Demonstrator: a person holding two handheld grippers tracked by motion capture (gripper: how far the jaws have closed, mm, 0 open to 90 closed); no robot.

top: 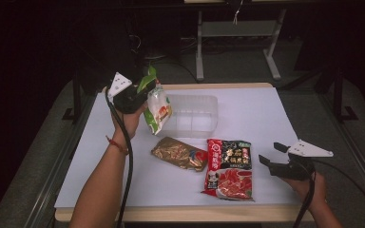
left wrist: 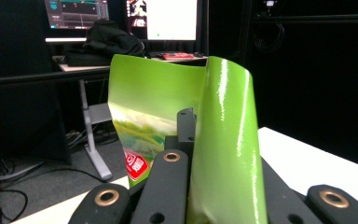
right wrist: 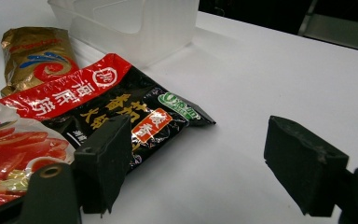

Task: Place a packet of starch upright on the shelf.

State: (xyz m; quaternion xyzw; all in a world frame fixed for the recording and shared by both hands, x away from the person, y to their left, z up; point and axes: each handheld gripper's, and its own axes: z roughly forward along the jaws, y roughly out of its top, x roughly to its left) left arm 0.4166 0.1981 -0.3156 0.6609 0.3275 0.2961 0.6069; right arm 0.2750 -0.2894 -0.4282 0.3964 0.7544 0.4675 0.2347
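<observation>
My left gripper (top: 140,92) is raised over the table's far left and is shut on the top of a green and white snack bag (top: 158,109). The bag hangs down by the left end of a clear plastic bin (top: 197,116). In the left gripper view the bag's glossy green edge (left wrist: 223,140) is pinched in my left gripper (left wrist: 191,126). A gold packet (top: 178,153) and a red and black packet (top: 229,168) lie flat in front of the bin. My right gripper (top: 270,153) rests open at the right, just beside the red and black packet (right wrist: 98,107), with nothing between its jaws (right wrist: 200,158).
White table (top: 266,114) with a wooden front edge; bare white surface lies right of the bin and behind my right gripper. The gold packet (right wrist: 37,56) and bin (right wrist: 130,23) lie beyond the red and black packet. Desk legs and cables stand on the floor past the far edge.
</observation>
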